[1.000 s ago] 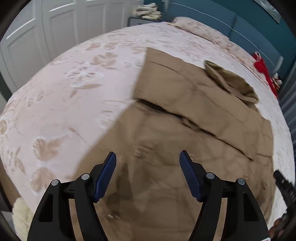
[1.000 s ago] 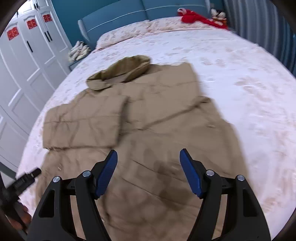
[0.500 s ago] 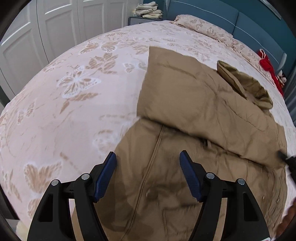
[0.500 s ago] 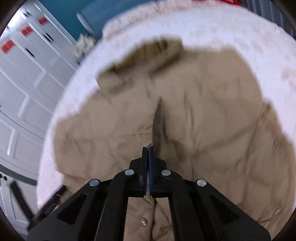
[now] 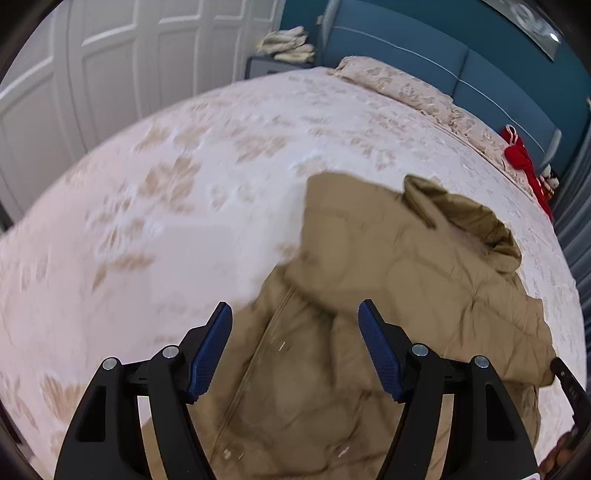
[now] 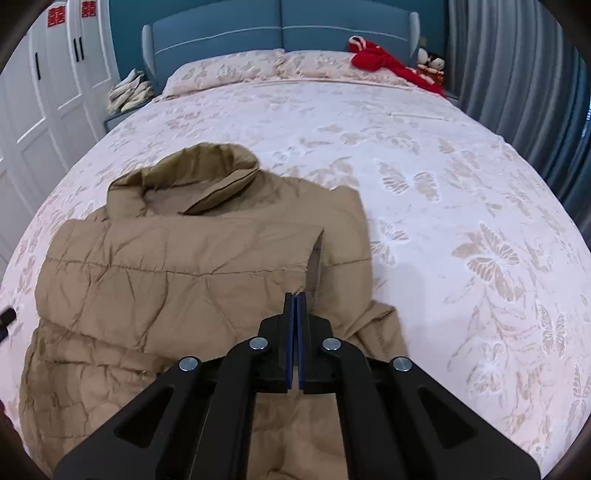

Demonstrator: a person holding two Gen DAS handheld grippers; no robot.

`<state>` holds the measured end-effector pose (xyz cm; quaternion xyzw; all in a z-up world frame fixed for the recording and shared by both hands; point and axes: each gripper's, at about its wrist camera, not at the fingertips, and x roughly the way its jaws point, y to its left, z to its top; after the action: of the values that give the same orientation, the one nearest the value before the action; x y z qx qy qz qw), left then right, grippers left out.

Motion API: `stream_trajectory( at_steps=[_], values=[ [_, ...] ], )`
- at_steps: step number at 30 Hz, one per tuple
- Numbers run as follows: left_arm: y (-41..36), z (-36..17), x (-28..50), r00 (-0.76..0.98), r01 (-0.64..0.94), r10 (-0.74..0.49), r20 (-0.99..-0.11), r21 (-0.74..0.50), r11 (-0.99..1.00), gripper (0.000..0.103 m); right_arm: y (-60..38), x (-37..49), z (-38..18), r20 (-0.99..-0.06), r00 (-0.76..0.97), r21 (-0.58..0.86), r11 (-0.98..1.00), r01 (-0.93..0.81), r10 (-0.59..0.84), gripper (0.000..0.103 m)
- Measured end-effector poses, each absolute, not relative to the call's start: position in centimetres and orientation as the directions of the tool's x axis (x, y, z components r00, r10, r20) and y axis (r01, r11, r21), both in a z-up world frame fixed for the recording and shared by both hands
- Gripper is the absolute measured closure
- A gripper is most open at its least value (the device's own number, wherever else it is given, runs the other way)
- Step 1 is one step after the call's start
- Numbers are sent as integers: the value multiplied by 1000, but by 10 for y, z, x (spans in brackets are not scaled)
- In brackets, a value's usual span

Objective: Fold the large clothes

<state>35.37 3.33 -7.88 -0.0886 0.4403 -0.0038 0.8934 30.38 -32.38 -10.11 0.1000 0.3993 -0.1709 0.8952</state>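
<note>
Right gripper shut over tan jacket — left gripper open, angled down.

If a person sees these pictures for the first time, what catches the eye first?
A tan padded jacket lies partly folded on the near part of the butterfly-patterned bedspread, collar toward the blue headboard. The right gripper is shut above it, the left gripper open. A red garment lies on the pillows.
</note>
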Motion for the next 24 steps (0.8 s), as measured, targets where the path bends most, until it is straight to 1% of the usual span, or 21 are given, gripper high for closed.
stream_trajectory(
  at_steps=[2,5,7,11,16,21,22,23,24],
  values=[
    [20,-78,366,620,-58,-62,-782,-125,990,35,-335,304,-103,-751,619,52,915,401,-229,103],
    [3,-91,383,600,-43,-45,-798,-89,995,35,-348,308,-127,-793,588,114,909,402,-160,103],
    [-6,-104,391,580,-38,-29,-814,-62,997,36,-347,307,-136,-806,574,118,911,396,-145,103],
    [-8,-125,393,545,-53,-28,-838,-67,996,37,-336,302,-150,-816,565,124,920,371,-118,103],
    [-7,-146,388,536,-47,-9,-844,-41,998,35,-325,298,-166,-818,560,81,935,344,-135,103],
    [-16,-156,384,559,-33,43,-828,29,999,34,-322,301,-173,-809,562,39,938,345,-173,103],
    [-18,-156,384,565,-34,55,-823,43,998,34,-321,300,-171,-808,560,29,937,347,-182,101],
    [-18,-156,383,566,-34,57,-822,46,998,33,-321,299,-170,-809,557,25,936,352,-189,92],
    [-17,-155,384,565,-34,56,-823,45,998,33,-322,295,-166,-810,549,15,929,371,-206,87]
  ],
)
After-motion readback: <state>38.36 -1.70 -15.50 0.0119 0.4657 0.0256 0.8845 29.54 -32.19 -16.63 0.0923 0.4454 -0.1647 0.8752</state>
